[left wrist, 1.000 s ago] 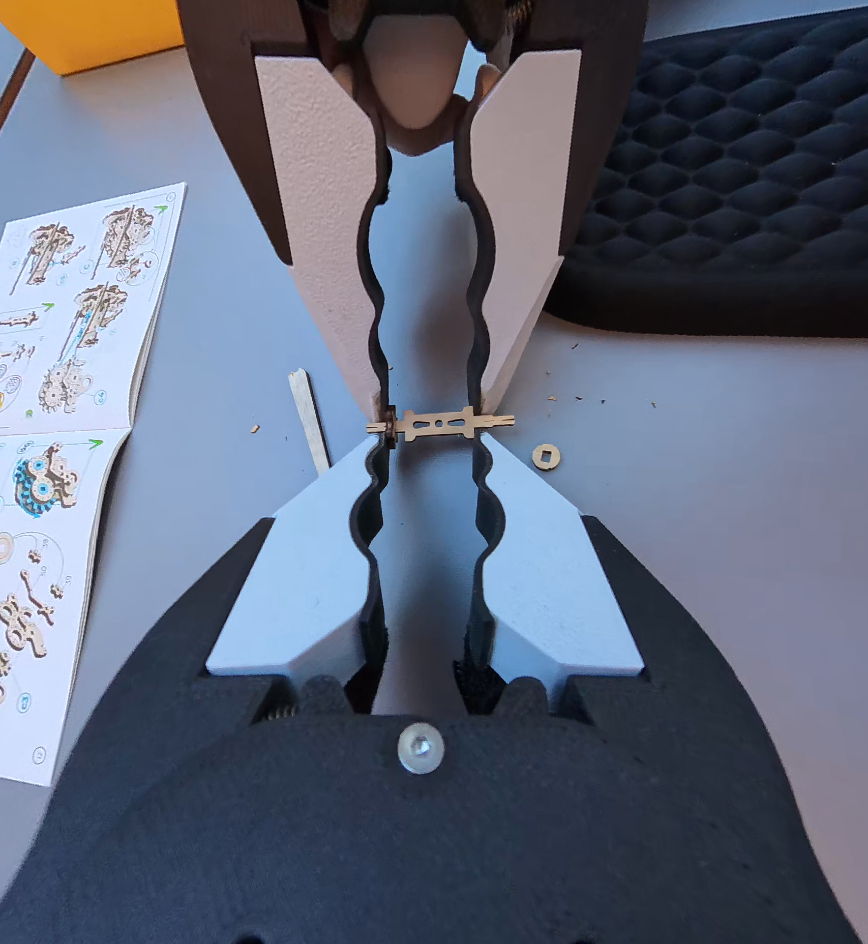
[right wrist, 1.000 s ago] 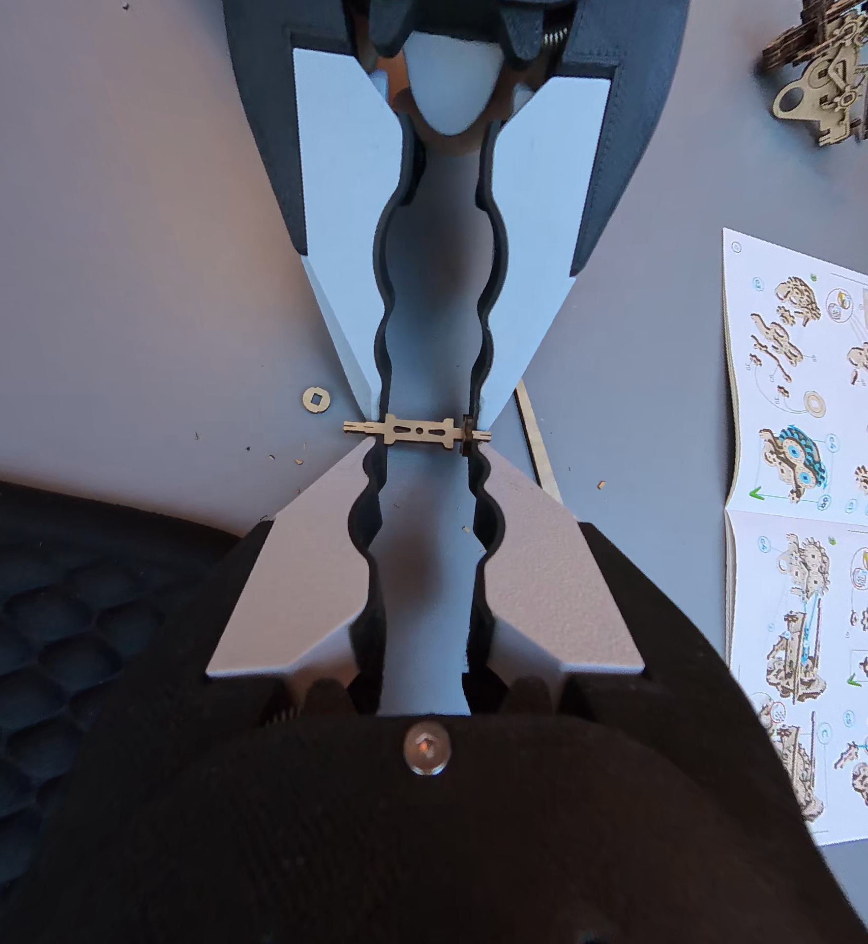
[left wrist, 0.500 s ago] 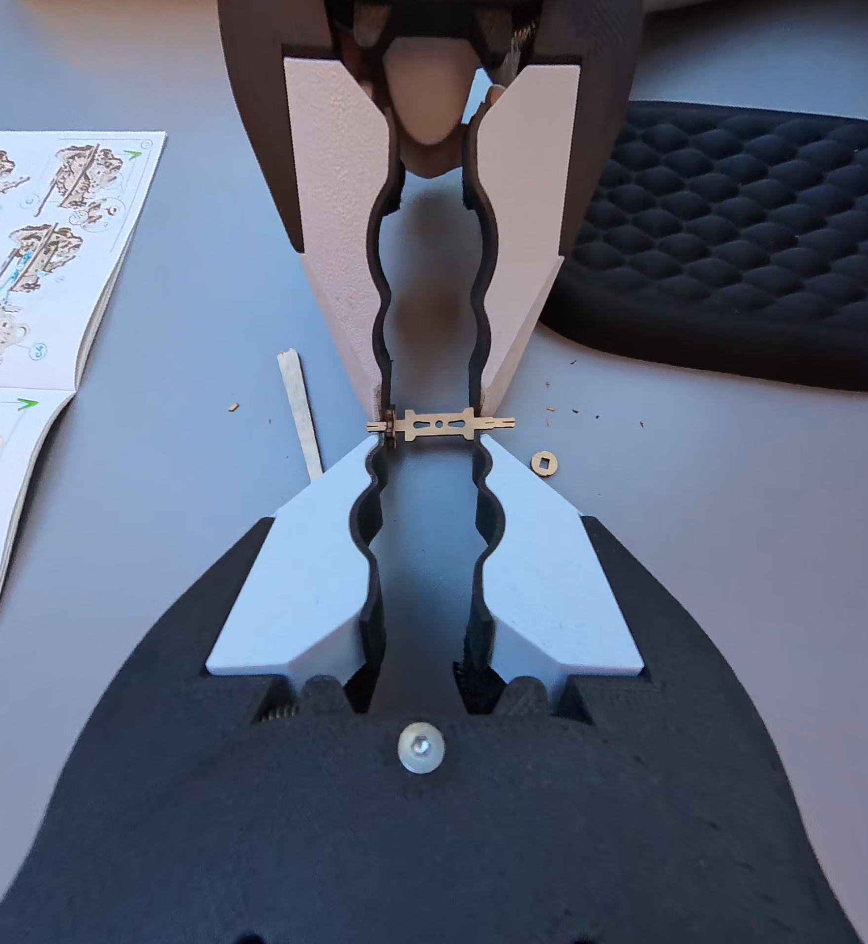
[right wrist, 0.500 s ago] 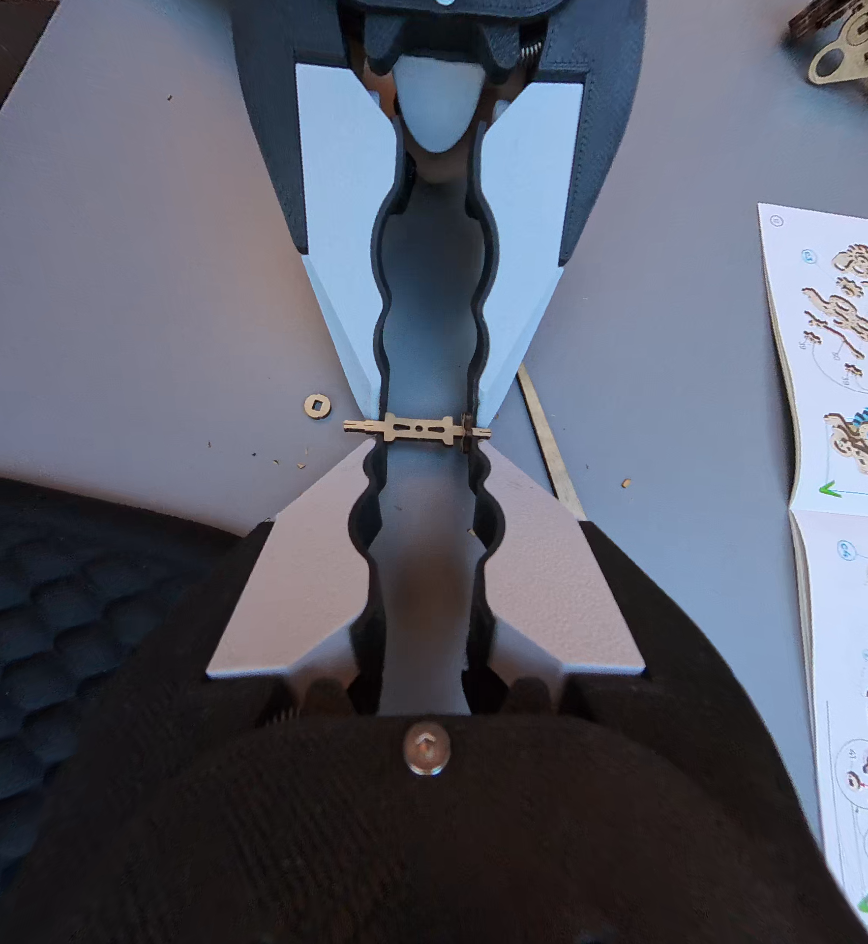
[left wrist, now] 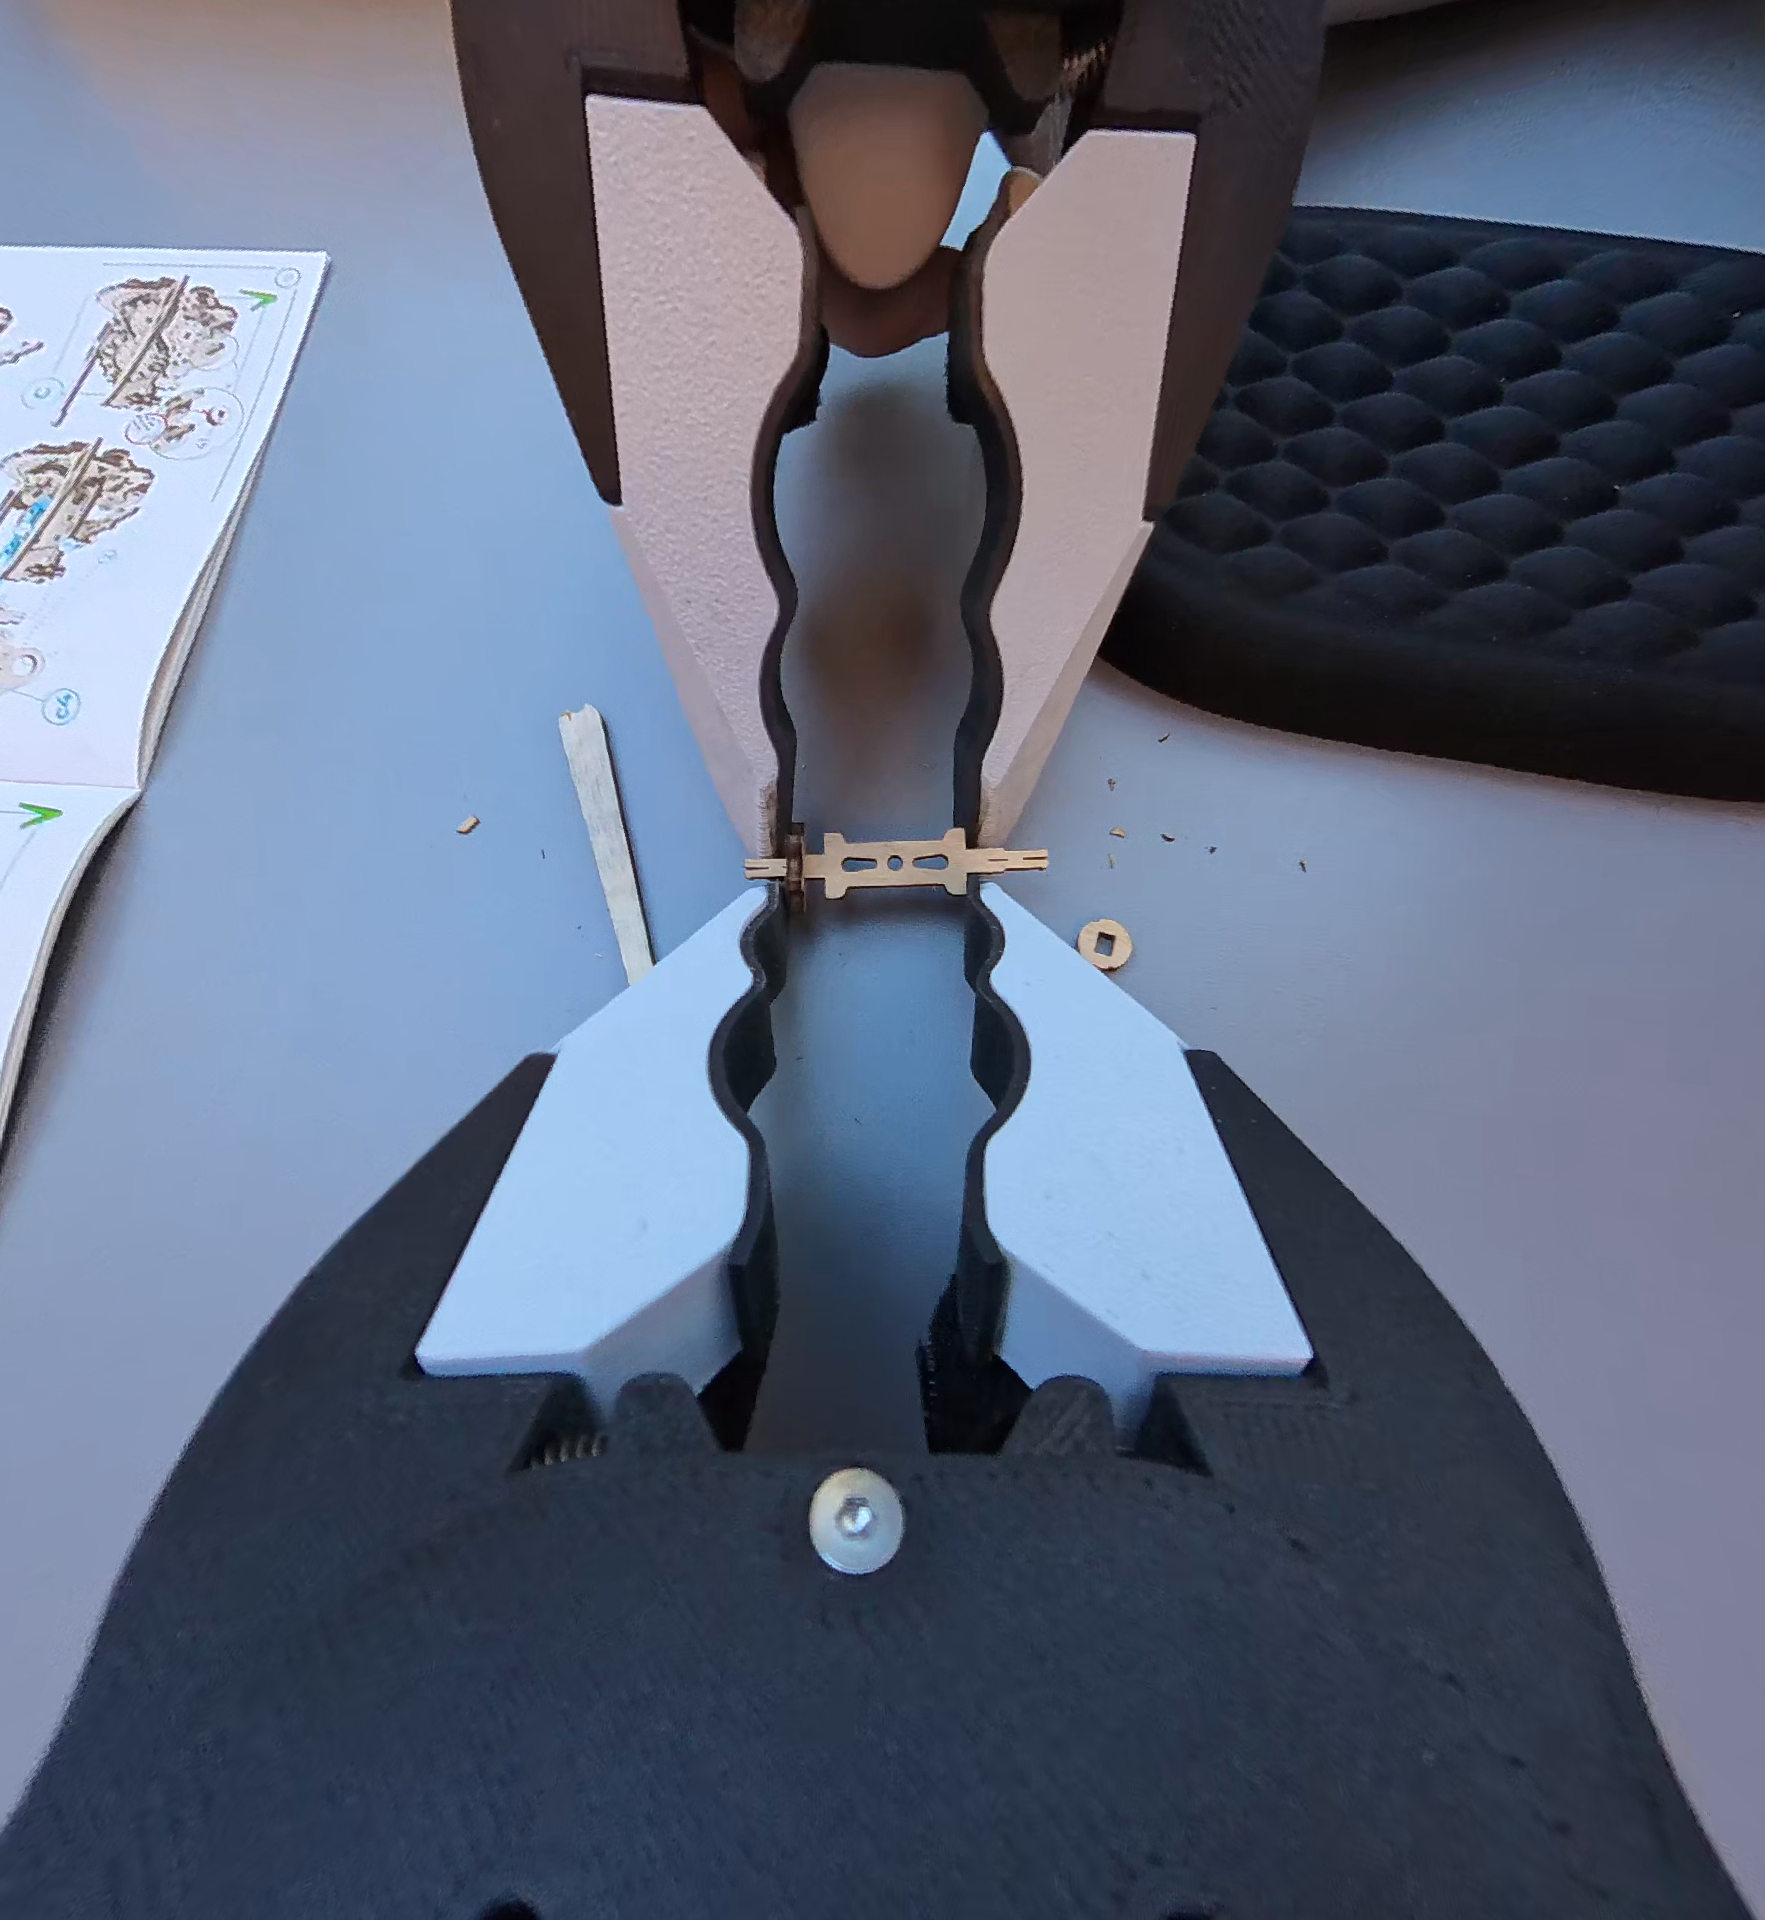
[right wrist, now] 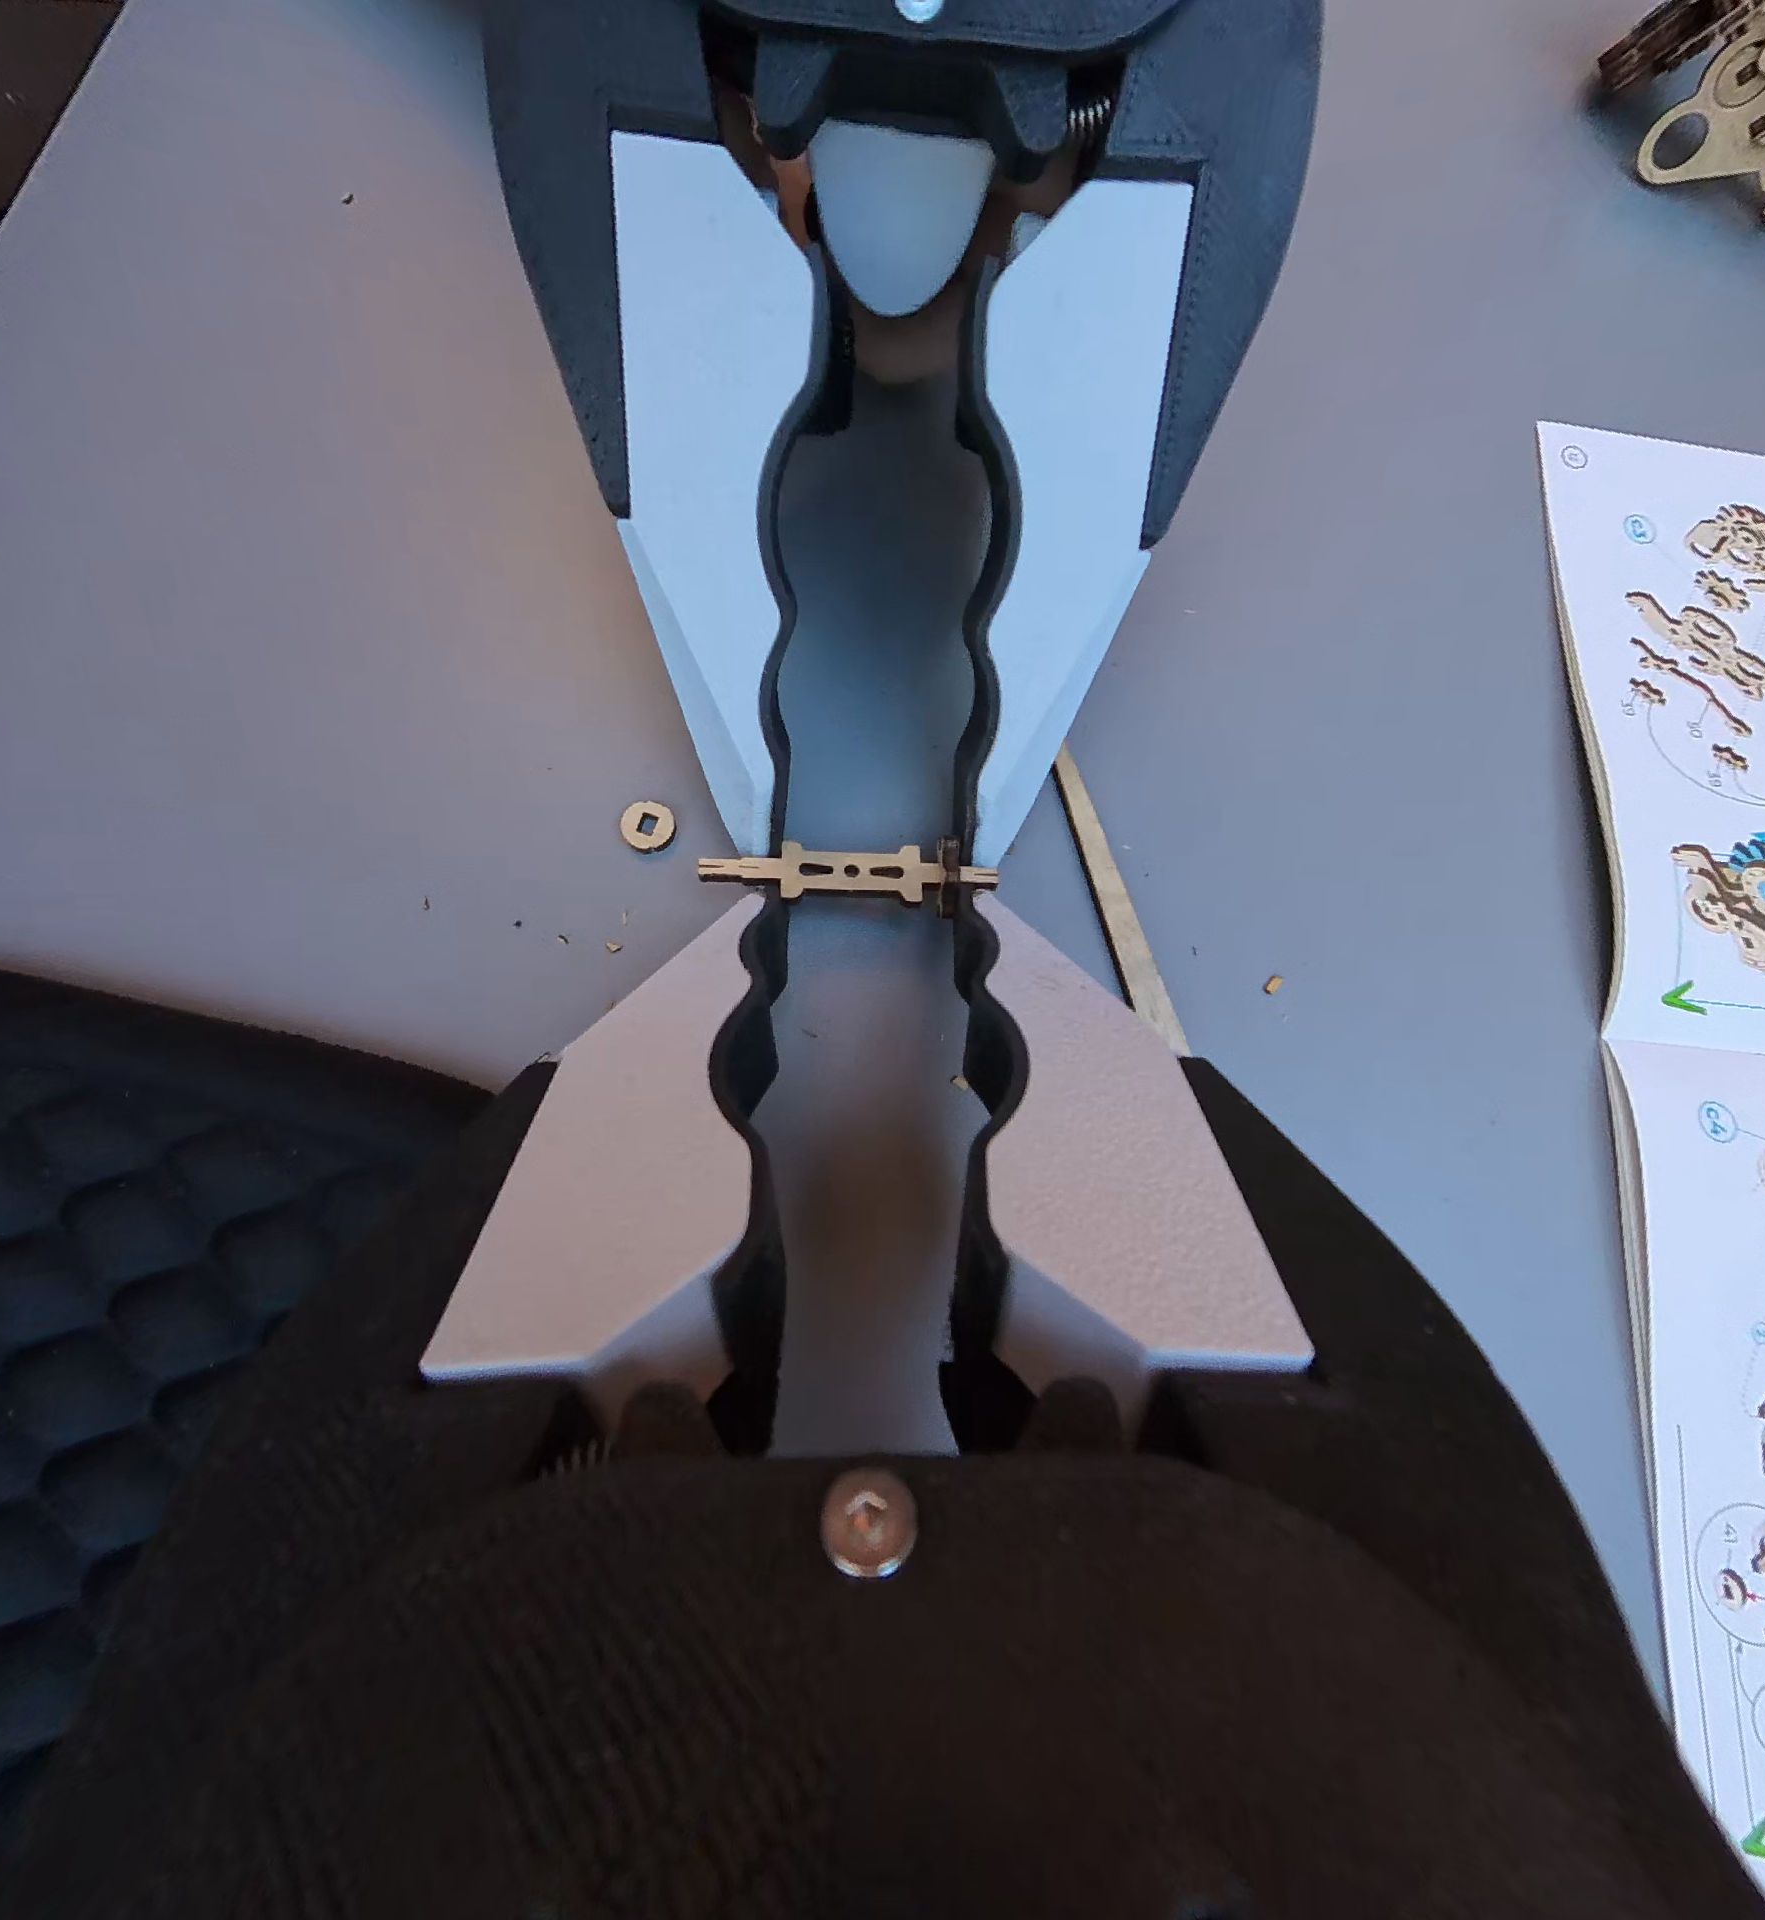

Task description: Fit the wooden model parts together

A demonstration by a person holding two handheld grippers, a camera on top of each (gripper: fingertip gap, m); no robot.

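A small wooden axle point(left wrist: 893, 862) with slots lies crosswise where the two grippers meet tip to tip, above the grey table. A dark wooden disc point(left wrist: 795, 871) sits on its left end. My left gripper point(left wrist: 878, 925) has its jaws narrowed to the axle's body, with the thin axle ends poking out past both fingers. My right gripper point(left wrist: 876, 821) faces it from the far side with the same narrow gap. In the right wrist view the axle point(right wrist: 852, 871) and disc point(right wrist: 949, 878) lie between my right gripper point(right wrist: 873, 925) and the left gripper point(right wrist: 873, 821).
A loose wooden washer point(left wrist: 1106, 948) and a flat wooden stick point(left wrist: 603, 831) lie on the table under the tips. An open instruction booklet point(left wrist: 78, 520) lies left, a black honeycomb mat point(left wrist: 1532, 499) right. A part-built wooden model point(right wrist: 1751, 114) stands far right in the right wrist view. Left and right tips are no more than a few centimetres apart. From either gripper's tips it is about 4 cm to the flat wooden stick point(left wrist: 603, 831). It is also in sight in the right wrist view point(right wrist: 1141, 951).
Both grippers have moved together with the axle between them; the booklet and mat have shifted in both views. The jaw gaps and the axle's place at the tips are the same.
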